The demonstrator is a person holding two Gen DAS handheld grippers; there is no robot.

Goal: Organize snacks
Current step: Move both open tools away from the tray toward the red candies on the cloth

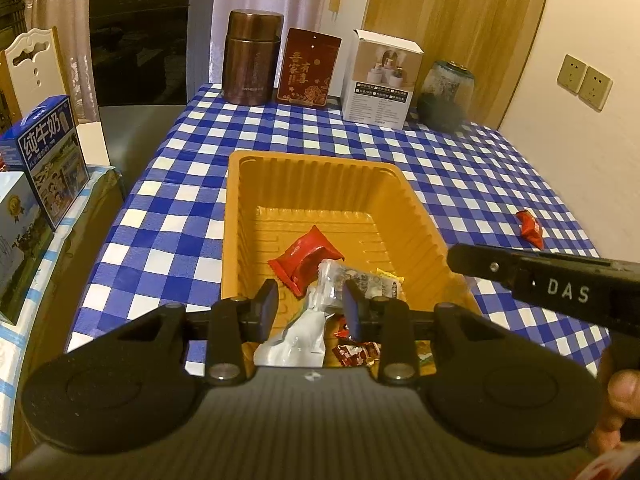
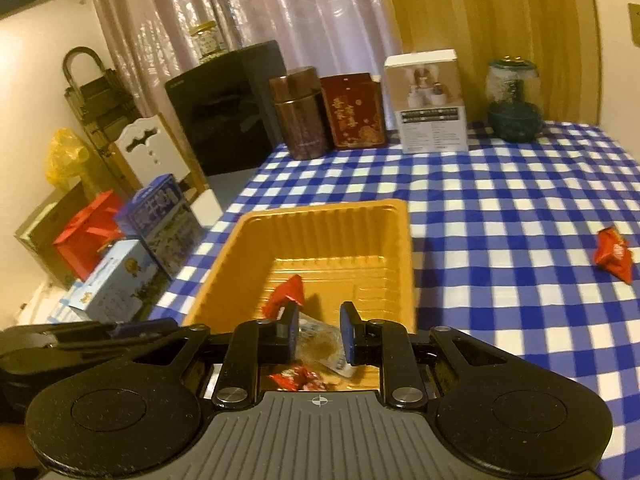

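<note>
Left tongs (image 1: 310, 304) sat apart over the near end of the orange tray (image 1: 240, 208), nothing clamped; a clear-and-silver snack packet (image 1: 316, 316) lay between the pads, not gripped. Right tongs (image 2: 319, 334) also apart, hovering over the tray's near end with a clear packet (image 2: 320, 344) below the gap, no contact visible. In the left view the right tool body came in at 3 o'clock, "DAS" printed on it.

Inside the tray: red wrapped snack (image 1: 306, 260) mid-floor, a small yellow-edged packet (image 1: 390, 278) at its 3 o'clock, dark red candies (image 1: 356, 354) at the near wall, partly hidden behind the tong linkage. Tray stood on the blue-and-white checked table (image 1: 180, 208).

One loose red snack (image 1: 530, 228) lay on the cloth well apart from the tray, at the tray's 3 o'clock, outside it.

At 9 o'clock, off the table, a blue milk carton box (image 1: 48, 152) read "纯牛奶"; a pale blue box (image 1: 16, 232) sat nearer.

Far edge of the table, 12 o'clock, left to right: brown metal canister (image 1: 250, 58), small lettering unreadable; dark red box (image 1: 308, 68) with gold characters "吾家有喜"; white product box (image 1: 382, 76), small print illegible; dark glass jar (image 1: 446, 94). A black appliance (image 1: 140, 40) stood at 11 o'clock, logo too blurred to read. Wall sockets (image 1: 584, 80) at 2 o'clock.
</note>
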